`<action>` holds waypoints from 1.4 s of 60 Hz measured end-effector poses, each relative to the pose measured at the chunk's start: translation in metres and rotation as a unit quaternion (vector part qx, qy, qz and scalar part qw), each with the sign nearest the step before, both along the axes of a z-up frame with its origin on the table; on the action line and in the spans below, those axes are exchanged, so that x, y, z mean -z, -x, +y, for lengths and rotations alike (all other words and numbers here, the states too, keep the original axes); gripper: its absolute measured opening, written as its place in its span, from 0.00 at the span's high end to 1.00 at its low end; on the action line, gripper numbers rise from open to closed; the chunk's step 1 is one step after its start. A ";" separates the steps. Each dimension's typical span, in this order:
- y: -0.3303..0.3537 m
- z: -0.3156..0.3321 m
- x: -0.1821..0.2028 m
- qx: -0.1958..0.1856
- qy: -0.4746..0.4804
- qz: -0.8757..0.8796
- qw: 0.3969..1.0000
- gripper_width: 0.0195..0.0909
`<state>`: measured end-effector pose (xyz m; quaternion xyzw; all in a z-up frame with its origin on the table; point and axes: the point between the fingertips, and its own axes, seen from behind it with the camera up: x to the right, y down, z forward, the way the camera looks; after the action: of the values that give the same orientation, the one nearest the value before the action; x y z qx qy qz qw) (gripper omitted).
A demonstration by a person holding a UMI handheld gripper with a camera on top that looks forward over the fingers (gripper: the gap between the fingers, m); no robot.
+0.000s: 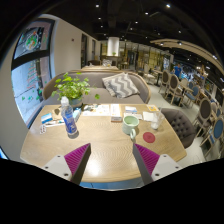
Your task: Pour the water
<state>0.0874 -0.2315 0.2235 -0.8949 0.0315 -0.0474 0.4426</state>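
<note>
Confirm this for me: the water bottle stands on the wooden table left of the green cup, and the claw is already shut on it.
Not quite. In the gripper view the claw is open and holds nothing; the water bottle stands well beyond its fingers. The rest holds: the bottle is on the wooden table, left of the green cup.

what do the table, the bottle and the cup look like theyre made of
Table: seemingly wood or a wood-look top, pale tan with a smooth matte face. Bottle: likely clear plastic, see-through body with a blue label and a light cap. Cup: perhaps glazed ceramic or plastic, opaque pale green; too small to tell. The tool is open, its fingers short of all three.
</note>
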 end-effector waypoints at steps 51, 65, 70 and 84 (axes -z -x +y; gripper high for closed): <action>0.221 0.209 0.102 -0.067 -0.069 0.043 0.994 0.07; 0.217 0.286 0.147 -0.044 -0.084 0.038 0.995 0.19; 0.222 0.292 0.151 -0.049 -0.088 0.042 0.994 0.38; 0.220 0.293 0.146 -0.050 -0.095 0.046 0.993 0.76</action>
<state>-0.1321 0.0620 0.0775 -0.8502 0.0113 0.0195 0.5259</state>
